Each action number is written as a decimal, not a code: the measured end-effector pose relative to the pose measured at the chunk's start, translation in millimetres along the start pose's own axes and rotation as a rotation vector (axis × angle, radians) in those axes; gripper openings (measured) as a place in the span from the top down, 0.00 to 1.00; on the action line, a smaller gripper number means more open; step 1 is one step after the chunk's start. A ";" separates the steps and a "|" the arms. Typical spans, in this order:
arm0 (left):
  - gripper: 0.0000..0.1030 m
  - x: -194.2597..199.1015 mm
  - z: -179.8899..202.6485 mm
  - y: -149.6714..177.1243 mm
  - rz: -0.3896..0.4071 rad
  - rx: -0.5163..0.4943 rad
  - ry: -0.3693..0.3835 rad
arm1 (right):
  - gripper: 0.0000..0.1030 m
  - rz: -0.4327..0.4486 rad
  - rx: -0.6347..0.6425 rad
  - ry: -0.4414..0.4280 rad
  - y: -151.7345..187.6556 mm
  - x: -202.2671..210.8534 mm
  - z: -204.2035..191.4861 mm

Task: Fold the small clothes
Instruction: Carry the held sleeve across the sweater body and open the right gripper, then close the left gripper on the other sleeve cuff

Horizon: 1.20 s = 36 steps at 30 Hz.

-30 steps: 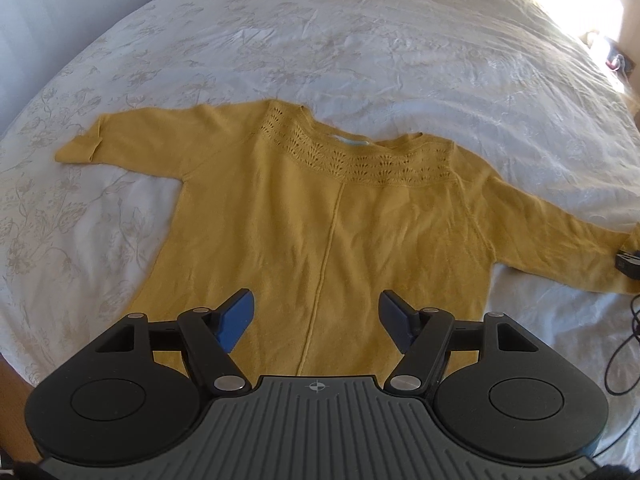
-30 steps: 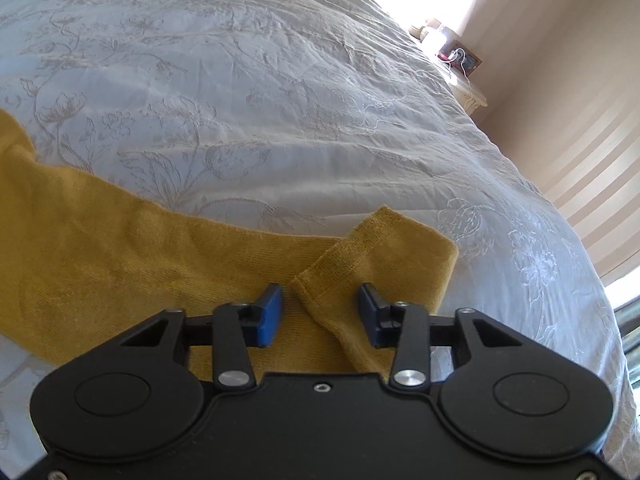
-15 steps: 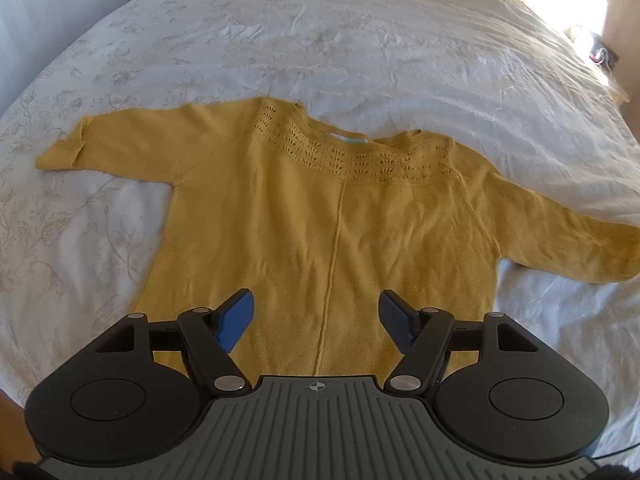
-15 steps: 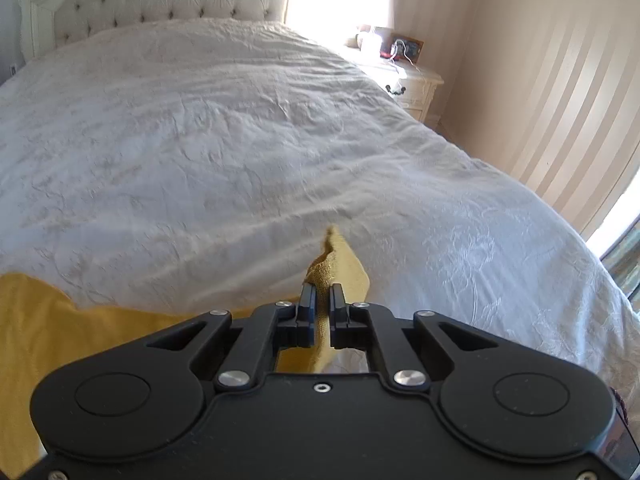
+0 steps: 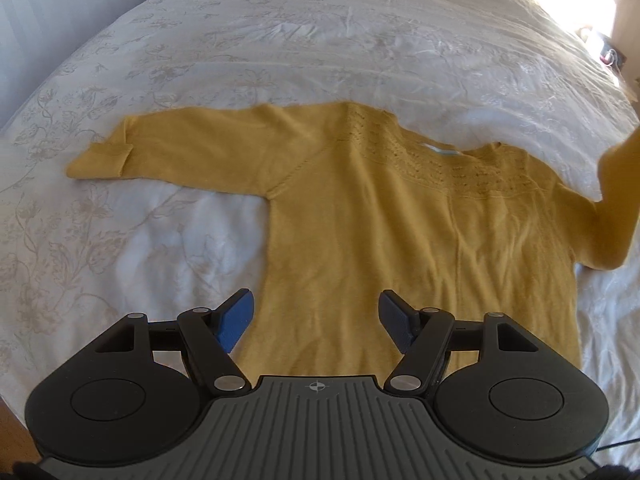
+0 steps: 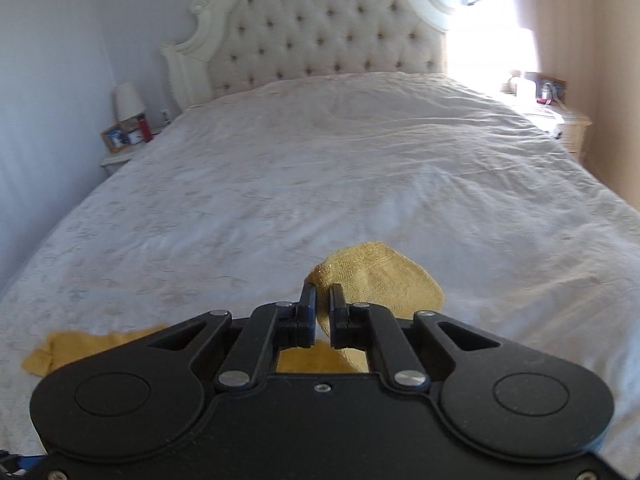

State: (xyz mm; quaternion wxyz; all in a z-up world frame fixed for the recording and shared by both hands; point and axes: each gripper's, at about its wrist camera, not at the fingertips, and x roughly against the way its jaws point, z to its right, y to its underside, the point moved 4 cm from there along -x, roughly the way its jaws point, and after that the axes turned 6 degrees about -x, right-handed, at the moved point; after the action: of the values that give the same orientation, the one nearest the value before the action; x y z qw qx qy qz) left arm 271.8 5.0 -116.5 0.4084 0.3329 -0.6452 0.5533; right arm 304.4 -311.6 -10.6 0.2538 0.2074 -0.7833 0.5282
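One bed (image 5: 360, 32) fills both views, covered by a white bedspread (image 6: 320, 184) with a faint floral pattern; in the right wrist view a tufted cream headboard (image 6: 320, 28) stands at upper centre. On the spread lies a single mustard-yellow sweater (image 5: 400, 232), front side up, occupying the middle and right of the left wrist view. Its body lies flat, neckline with openwork knit toward the top of the frame, hem running under my left tongs at the bottom.

The sleeve on the left of the frame (image 5: 180, 148) lies stretched out flat toward the left edge, with its cuff (image 5: 104, 158) turned back. The sleeve on the right of the frame (image 5: 616, 208) is lifted off the spread and rises steeply along the right edge.

My left tongs (image 5: 316, 320) hang over the lower part of the sweater body, jaws standing wide apart with nothing between them; the left pad sits over the sweater's side edge, the right pad over the yellow knit. Contact with the cloth cannot be judged.

My right tongs (image 6: 322, 304) are closed on the cuff end of the raised sleeve: yellow knit (image 6: 376, 276) bunches out above and to the right of the pads and hangs between them. In that view a strip of the flat sleeve shows at lower left.

Small items: a nightstand (image 6: 120, 156) at the left with a lamp (image 6: 128, 100) and a picture frame (image 6: 116, 138); another nightstand (image 6: 572, 128) at the right, in glare.
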 end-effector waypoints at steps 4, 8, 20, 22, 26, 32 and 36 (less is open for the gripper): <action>0.34 -6.0 -39.7 4.2 -0.007 -0.013 -0.036 | 0.89 -0.068 0.015 -0.099 38.4 -39.1 -64.7; 0.34 -10.4 -69.2 8.2 -0.015 -0.021 -0.056 | 0.87 -0.154 0.063 -0.174 88.0 -72.7 -117.0; 0.34 -32.5 -81.5 -5.6 0.014 -0.022 0.066 | 0.58 -0.301 0.118 -0.034 171.4 -53.7 -104.1; 0.34 -40.1 -70.5 -15.0 0.034 -0.032 0.099 | 0.57 -0.315 0.102 0.002 177.0 -45.0 -84.9; 0.34 -60.4 -41.3 -35.5 0.061 -0.091 0.103 | 0.57 -0.326 0.057 0.046 180.3 -32.2 -53.4; 0.34 -97.4 1.5 -54.0 0.063 -0.196 0.108 | 0.57 -0.321 0.020 0.059 179.3 -22.5 -26.5; 0.35 -118.3 15.3 -60.0 0.057 -0.226 0.116 | 0.57 -0.319 0.017 0.050 176.6 -23.4 -16.7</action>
State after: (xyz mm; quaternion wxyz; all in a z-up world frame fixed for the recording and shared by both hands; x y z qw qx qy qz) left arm 374.9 -22.7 -196.7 0.4639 0.2336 -0.6879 0.5070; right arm 221.0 -231.8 -147.4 0.3519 0.3180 -0.7295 0.4928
